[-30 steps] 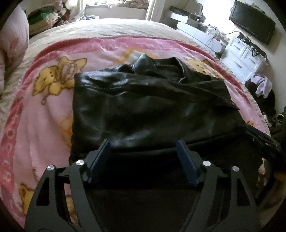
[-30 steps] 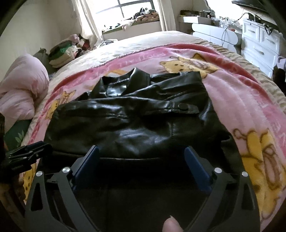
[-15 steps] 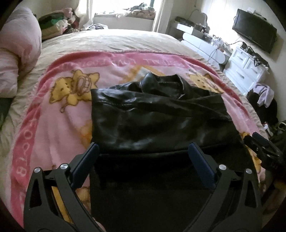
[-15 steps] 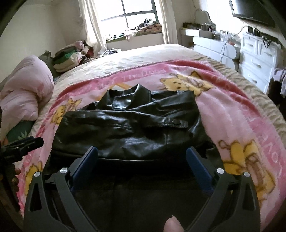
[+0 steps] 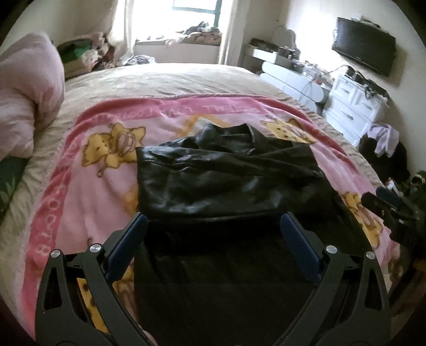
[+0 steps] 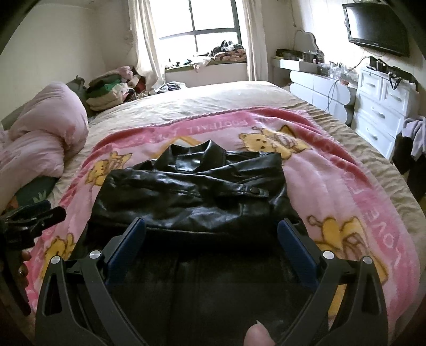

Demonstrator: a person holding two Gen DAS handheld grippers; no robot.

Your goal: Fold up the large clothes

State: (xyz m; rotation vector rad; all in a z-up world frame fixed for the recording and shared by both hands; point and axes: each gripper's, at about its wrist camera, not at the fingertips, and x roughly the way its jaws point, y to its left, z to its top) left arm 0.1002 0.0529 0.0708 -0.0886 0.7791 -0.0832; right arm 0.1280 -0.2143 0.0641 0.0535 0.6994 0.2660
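A black leather jacket (image 5: 226,183) lies folded on a pink cartoon blanket (image 5: 87,191), collar at the far end, sleeves laid across its body. My left gripper (image 5: 213,221) hovers open above the jacket's near part, nothing between its blue pads. In the right wrist view the same jacket (image 6: 191,197) shows a snap cuff on its right side. My right gripper (image 6: 211,223) is also open and holds nothing, above the near hem. Each gripper appears at the edge of the other's view: the right gripper (image 5: 391,210) and the left gripper (image 6: 29,218).
The blanket covers a beige bed (image 6: 213,98). A pink duvet (image 6: 40,138) is bunched at the left, with stacked clothes (image 6: 106,93) behind it. White drawers (image 6: 380,111) and a wall TV (image 6: 378,26) stand at the right, a window (image 6: 202,24) beyond the bed.
Both grippers have risen and pulled back from the jacket, so more of the bed and room shows. The left gripper's jaws widened early on and have stayed wide since.
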